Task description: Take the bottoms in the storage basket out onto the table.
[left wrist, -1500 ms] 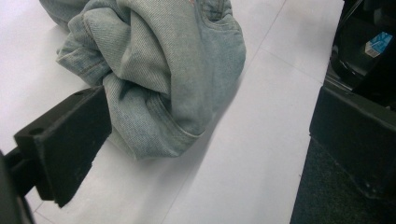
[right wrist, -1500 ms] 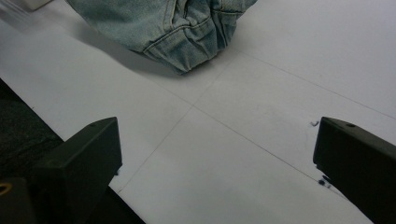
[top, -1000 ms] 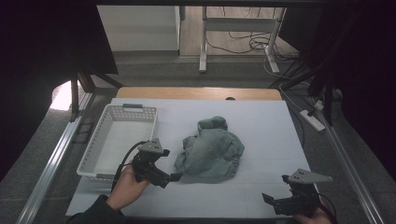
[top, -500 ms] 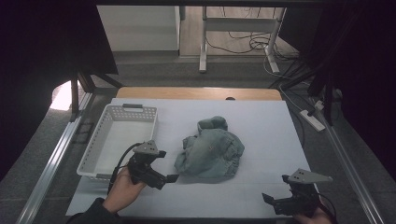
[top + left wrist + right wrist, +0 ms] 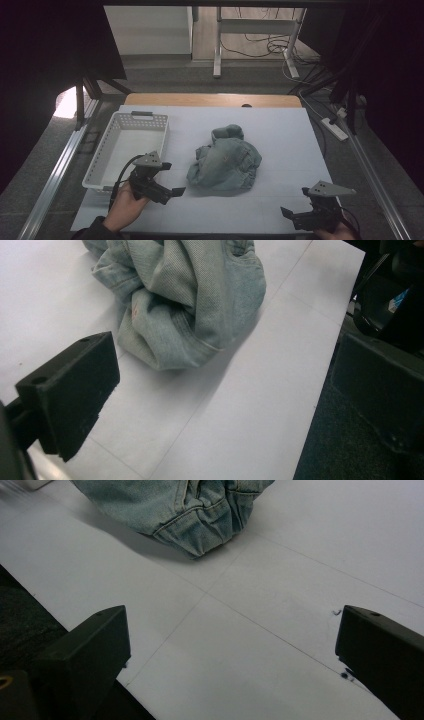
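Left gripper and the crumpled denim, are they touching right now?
Apart. The left gripper view shows bare white table between the left gripper and the denim garment; the high view shows the same gap.

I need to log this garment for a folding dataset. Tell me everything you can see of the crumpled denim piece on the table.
The denim garment is pale, washed-out blue, bunched into a rumpled mound with no part laid flat. Stitched seams and a thick hemmed edge show in the right gripper view, and folded panels in the left gripper view. It lies near the middle of the white table, right of the white basket and apart from it. Neither gripper touches it; what kind of garment it is cannot be told.
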{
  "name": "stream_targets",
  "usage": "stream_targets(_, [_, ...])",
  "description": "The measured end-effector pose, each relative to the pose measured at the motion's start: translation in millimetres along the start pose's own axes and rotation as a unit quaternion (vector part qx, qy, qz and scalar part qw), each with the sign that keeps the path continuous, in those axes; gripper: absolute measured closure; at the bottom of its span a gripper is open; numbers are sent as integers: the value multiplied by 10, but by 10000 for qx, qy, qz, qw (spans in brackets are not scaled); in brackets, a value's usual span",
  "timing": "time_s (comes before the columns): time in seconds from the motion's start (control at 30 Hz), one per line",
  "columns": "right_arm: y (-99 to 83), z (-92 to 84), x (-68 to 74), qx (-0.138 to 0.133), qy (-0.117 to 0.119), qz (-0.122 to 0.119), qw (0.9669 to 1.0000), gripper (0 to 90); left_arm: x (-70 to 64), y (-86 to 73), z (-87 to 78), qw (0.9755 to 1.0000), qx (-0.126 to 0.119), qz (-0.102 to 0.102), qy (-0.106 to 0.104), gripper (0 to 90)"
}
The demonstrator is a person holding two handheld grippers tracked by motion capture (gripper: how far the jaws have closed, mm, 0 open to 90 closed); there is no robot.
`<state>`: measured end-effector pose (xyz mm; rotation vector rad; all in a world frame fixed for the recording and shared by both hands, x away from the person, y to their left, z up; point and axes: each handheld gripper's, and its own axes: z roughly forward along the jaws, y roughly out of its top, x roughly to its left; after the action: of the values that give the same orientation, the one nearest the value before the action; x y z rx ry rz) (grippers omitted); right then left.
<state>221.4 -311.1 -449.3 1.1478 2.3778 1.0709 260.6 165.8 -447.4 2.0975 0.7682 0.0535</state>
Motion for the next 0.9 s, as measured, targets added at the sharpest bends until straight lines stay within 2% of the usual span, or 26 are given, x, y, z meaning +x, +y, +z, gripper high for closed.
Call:
stream_targets(0.53, [1,2,1,14,-3,5,10000,15,14,-140,-154,9998,-60,-141,125,0])
stream_targets(0.9, [2,4,1,20,-5,4,10000,15,27,-257,-284,9992,-160,-333,144,0])
